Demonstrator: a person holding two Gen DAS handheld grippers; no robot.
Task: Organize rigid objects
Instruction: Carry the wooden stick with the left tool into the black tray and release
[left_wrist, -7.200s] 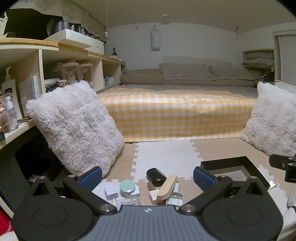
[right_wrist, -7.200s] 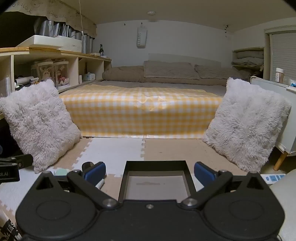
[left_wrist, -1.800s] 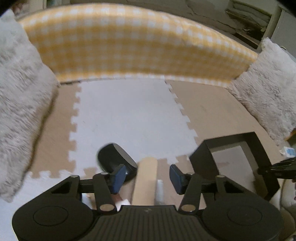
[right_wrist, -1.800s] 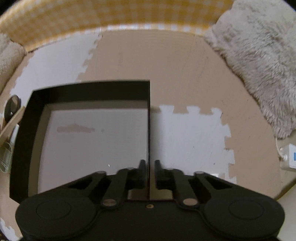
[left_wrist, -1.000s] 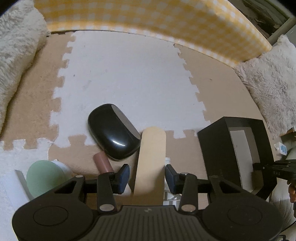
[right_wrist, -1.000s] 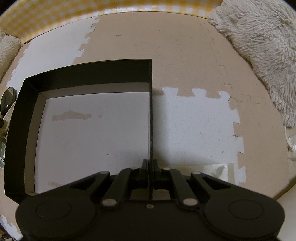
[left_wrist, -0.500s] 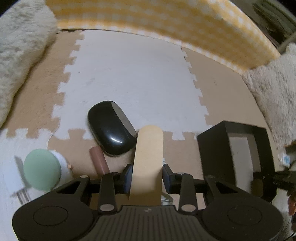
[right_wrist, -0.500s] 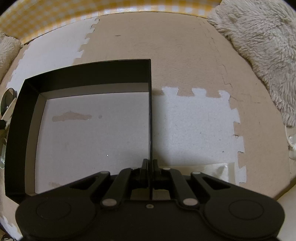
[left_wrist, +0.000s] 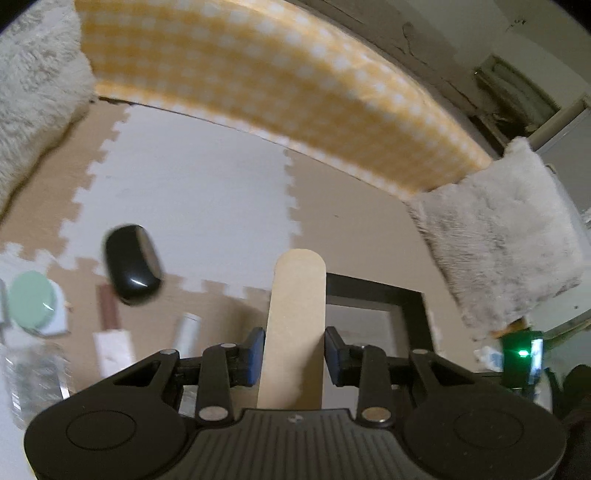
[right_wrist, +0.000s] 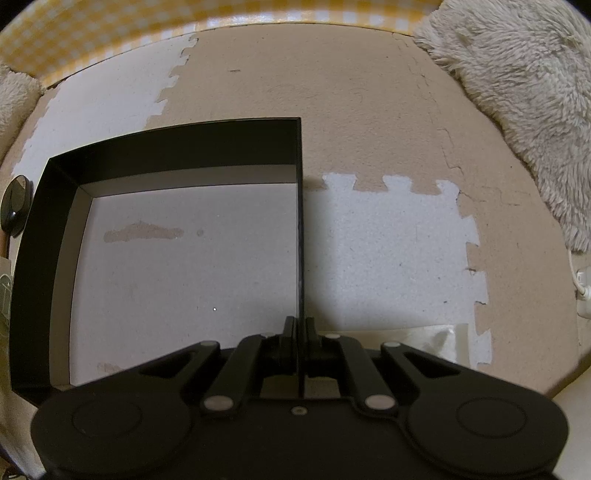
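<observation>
The left gripper (left_wrist: 294, 356) grasps a flat tan wooden stick (left_wrist: 295, 317), lifted above the foam mat (left_wrist: 192, 184), its far tip over the black tray (left_wrist: 373, 293). The right gripper (right_wrist: 300, 334) is clenched on the tray's right wall. A black oval case (left_wrist: 132, 264) lies left.

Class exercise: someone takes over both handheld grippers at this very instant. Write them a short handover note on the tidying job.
Left gripper: shut on the wooden stick, lifted and pointing toward the black box.
Right gripper: shut on the box's right wall, steadying it.
Box floor looks bare: nothing stowed yet.
On the mat to the left: black case, green-lidded jar, brown tube, white tube.
Left to do: put the stick in, then the rest.
</observation>
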